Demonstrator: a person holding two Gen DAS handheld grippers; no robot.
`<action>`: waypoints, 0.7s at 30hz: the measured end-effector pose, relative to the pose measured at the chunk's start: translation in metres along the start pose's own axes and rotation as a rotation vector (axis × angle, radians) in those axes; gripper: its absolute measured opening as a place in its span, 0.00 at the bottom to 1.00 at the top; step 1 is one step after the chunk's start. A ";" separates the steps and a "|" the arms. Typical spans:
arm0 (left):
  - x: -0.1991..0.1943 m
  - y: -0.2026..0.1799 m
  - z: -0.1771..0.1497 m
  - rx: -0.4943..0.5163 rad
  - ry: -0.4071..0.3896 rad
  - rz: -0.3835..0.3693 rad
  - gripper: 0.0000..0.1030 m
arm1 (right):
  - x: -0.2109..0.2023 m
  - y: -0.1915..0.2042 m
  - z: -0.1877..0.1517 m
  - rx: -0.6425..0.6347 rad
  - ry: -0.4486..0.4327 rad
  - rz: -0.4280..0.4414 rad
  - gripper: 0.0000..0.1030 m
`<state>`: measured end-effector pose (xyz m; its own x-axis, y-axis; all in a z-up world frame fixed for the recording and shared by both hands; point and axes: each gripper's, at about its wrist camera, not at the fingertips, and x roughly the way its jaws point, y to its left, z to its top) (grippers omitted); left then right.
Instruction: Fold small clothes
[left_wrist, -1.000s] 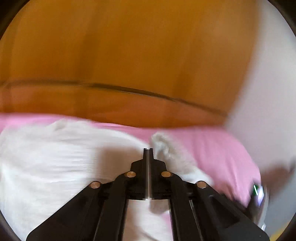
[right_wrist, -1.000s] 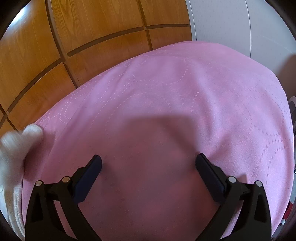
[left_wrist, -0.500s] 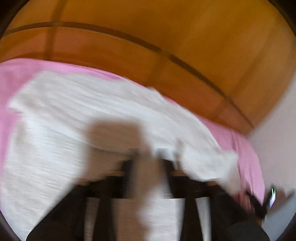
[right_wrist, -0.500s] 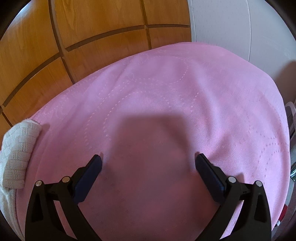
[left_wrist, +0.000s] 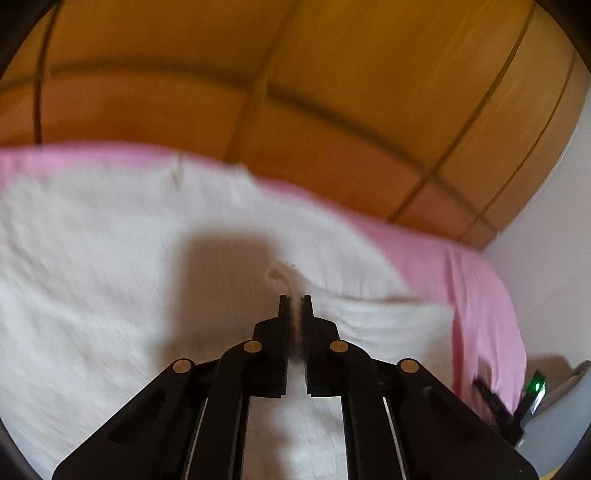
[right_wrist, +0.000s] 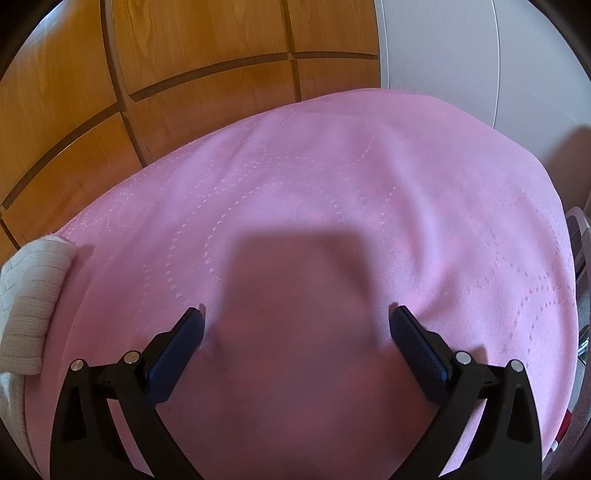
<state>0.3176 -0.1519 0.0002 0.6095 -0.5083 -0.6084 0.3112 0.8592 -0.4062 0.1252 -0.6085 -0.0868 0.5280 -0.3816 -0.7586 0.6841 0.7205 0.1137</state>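
Note:
A white knitted garment (left_wrist: 110, 266) lies spread on the pink bedspread (left_wrist: 461, 280). My left gripper (left_wrist: 294, 302) is shut on a fold of the white garment, with cloth showing between the jaws and a sleeve-like flap (left_wrist: 388, 317) trailing to the right. In the right wrist view my right gripper (right_wrist: 295, 325) is open wide and empty, just above bare pink bedspread (right_wrist: 332, 184). A ribbed edge of the white garment (right_wrist: 29, 295) shows at the far left of that view.
A wooden panelled headboard or wall (left_wrist: 295, 92) rises behind the bed; it also shows in the right wrist view (right_wrist: 147, 74). A white wall (right_wrist: 480, 55) stands to the right. A dark device with a green light (left_wrist: 533, 389) sits off the bed's right edge.
My left gripper has swung over the white garment with the cloth pinched in it, and more of the garment now fills its view. My right gripper has barely moved and stays open.

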 end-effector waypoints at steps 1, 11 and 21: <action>-0.009 0.007 0.008 -0.001 -0.038 0.013 0.05 | 0.000 0.000 0.000 -0.001 0.000 -0.002 0.98; -0.058 0.143 0.026 -0.205 -0.205 0.384 0.05 | 0.001 0.001 0.000 -0.007 0.001 -0.010 0.98; -0.062 0.217 -0.046 -0.356 -0.187 0.303 0.18 | -0.001 0.021 0.006 -0.098 0.039 -0.124 0.98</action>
<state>0.3135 0.0637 -0.0813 0.7646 -0.1922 -0.6152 -0.1478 0.8768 -0.4576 0.1417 -0.5960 -0.0799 0.4213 -0.4494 -0.7878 0.6895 0.7230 -0.0438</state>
